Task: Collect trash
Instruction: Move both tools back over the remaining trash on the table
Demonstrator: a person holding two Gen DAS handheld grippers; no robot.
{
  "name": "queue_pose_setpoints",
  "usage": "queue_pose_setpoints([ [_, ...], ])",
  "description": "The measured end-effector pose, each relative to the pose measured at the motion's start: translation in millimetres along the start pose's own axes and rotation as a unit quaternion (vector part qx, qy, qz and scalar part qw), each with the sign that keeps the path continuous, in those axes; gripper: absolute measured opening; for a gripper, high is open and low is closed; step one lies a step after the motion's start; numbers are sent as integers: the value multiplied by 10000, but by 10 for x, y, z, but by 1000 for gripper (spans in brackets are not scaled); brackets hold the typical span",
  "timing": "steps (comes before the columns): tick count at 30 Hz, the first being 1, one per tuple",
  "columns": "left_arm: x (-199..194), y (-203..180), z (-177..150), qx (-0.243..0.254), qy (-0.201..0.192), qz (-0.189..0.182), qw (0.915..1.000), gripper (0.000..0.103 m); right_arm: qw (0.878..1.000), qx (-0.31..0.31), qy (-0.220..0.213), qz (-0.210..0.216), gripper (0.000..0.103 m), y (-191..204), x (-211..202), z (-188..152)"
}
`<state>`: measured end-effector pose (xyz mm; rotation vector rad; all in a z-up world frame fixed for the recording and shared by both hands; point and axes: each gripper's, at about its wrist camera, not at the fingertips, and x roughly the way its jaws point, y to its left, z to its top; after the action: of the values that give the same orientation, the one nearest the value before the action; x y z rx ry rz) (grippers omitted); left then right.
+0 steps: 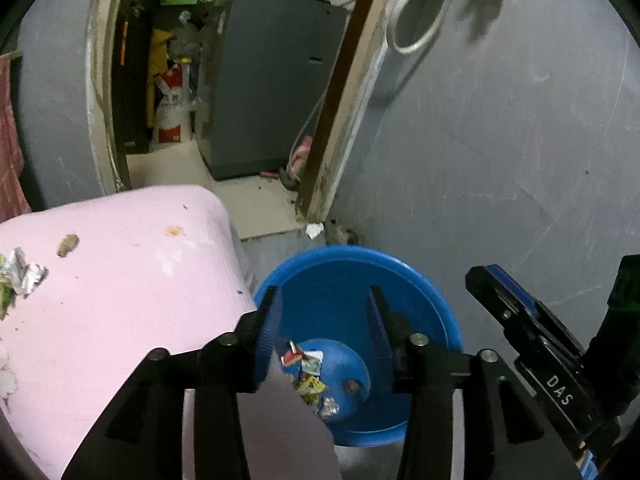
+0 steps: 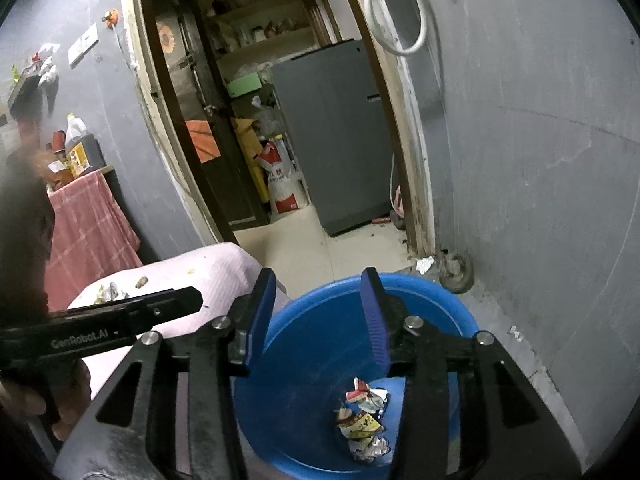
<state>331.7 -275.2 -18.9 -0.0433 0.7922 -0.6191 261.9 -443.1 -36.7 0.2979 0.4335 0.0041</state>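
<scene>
Left wrist view: left gripper (image 1: 324, 312) held over a blue tub (image 1: 420, 280) on the floor, jaws parted to a middling gap, nothing between the pads. Crumpled wrappers (image 1: 310, 384) piled at the bottom of the tub, with a small brown lump beside them, possibly food scrap, too blurred to say. Pink cloth-covered surface (image 1: 120, 300) to the left, just beside the tub, carrying a foil wrapper (image 1: 24, 276) at its left edge and a brown scrap (image 1: 67, 245) farther in. Right gripper (image 1: 532, 340) at the right edge, seen side-on, gap not readable here. Grey fridge (image 1: 272, 84) far off through the doorway.

Right wrist view: right gripper (image 2: 318, 316) above the same tub (image 2: 420, 284), jaws moderately apart and empty. Wrappers (image 2: 364, 420) in the tub bottom, near. Left gripper (image 2: 168, 304) reaching in from the left over the pink surface (image 2: 224, 268). White paper scrap (image 2: 425, 265) on the floor beyond the tub, by the door frame.
</scene>
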Motion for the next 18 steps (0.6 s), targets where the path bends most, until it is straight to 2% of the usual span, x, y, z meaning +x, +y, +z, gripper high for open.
queue_pose_setpoints([
  [3,-170,62,28,-56,-224,48,9997,43,9999,-70,-114,29,53,85,-64,62],
  [7,-440,207,91,-121,-577,146,9982,56,9993,-195,-304,98,65,266,-170,153],
  [11,-724,340,137,-203,-923,277,9951,64,9980,-336,-513,173,77,488,-268,231],
  [18,-1276,614,194,-184,-1603,663,9847,91,9947,-478,-849,342,94,884,-378,326],
])
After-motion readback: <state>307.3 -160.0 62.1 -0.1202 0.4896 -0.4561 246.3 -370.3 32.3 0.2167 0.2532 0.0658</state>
